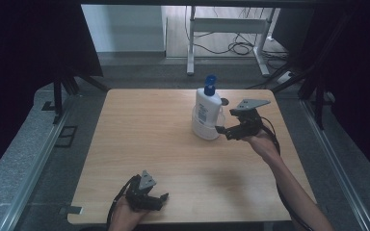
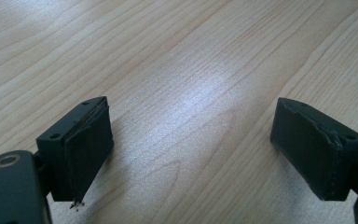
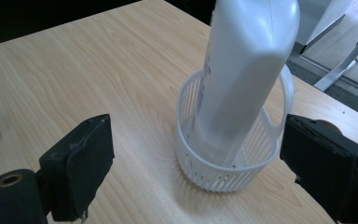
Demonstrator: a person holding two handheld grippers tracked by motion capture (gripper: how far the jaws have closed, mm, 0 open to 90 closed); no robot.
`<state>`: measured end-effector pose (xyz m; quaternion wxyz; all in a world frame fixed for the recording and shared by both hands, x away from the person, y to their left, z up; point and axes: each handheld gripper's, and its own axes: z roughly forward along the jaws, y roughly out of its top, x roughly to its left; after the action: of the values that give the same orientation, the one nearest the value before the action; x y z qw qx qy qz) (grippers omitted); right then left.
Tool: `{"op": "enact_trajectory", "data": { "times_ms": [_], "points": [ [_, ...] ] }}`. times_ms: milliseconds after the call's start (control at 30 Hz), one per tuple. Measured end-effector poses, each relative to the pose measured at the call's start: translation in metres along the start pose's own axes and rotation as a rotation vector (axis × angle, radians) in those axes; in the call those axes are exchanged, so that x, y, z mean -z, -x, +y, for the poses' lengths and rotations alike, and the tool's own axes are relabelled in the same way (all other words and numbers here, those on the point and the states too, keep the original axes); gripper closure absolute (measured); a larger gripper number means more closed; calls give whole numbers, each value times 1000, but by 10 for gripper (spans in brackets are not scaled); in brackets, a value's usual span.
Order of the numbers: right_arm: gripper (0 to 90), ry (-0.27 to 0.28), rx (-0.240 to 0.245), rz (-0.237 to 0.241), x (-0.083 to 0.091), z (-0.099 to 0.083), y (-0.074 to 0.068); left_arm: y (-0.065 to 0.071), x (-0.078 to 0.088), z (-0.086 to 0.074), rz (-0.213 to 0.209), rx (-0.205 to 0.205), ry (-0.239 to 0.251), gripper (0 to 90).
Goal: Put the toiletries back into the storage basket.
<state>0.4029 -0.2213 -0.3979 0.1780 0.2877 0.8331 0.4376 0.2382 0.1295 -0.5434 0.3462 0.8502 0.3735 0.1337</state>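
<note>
While its jaws stand wide apart with nothing between them, the right gripper (image 1: 221, 130) hovers just right of the basket (image 3: 223, 175), at the far right of the table (image 1: 149, 144).

Contents: white slotted basket, a white pump bottle (image 1: 207, 105) with a blue cap standing upright inside it.

Left gripper (image 1: 163, 197): near edge, left of centre, jaws likewise spread, over bare wood, idle.

Step judged: approach to the basket or bottle.

Next move calls for: advancing so the jaws straddle the bottle's body or the basket rim, then closing squarely without tipping the tall bottle.
</note>
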Motion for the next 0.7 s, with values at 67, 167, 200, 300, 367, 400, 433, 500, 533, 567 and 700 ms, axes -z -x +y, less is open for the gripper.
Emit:
{"op": "enact_trajectory", "data": {
  "times_ms": [67,167,200,300,367,400,433,500,533,567,700],
  "points": [
    [96,-2,-1,4,1,-4,-1,0,0,0,0,0,0,121],
    [97,-4,-3,4,3,-9,-2,0,0,0,0,0,0,121],
    [97,-6,-4,6,4,-11,-2,0,0,0,0,0,0,121],
    [98,-9,-8,10,7,-17,-2,0,0,0,0,0,0,122],
    [99,-9,-10,11,9,-20,-3,0,0,0,1,0,0,121],
    [100,-9,-9,11,10,-22,-3,0,0,0,1,0,0,121],
    [101,-9,-10,12,11,-23,-4,0,0,0,1,0,0,121],
    [102,-5,-8,10,14,-25,-4,0,0,0,1,1,0,121],
    [102,-4,-8,11,15,-27,-5,0,0,0,1,0,0,121],
    [104,-3,-9,12,16,-28,-5,0,0,0,1,1,0,121],
    [110,-4,-9,14,20,-35,-7,0,0,0,1,0,0,121]
  ]
}}
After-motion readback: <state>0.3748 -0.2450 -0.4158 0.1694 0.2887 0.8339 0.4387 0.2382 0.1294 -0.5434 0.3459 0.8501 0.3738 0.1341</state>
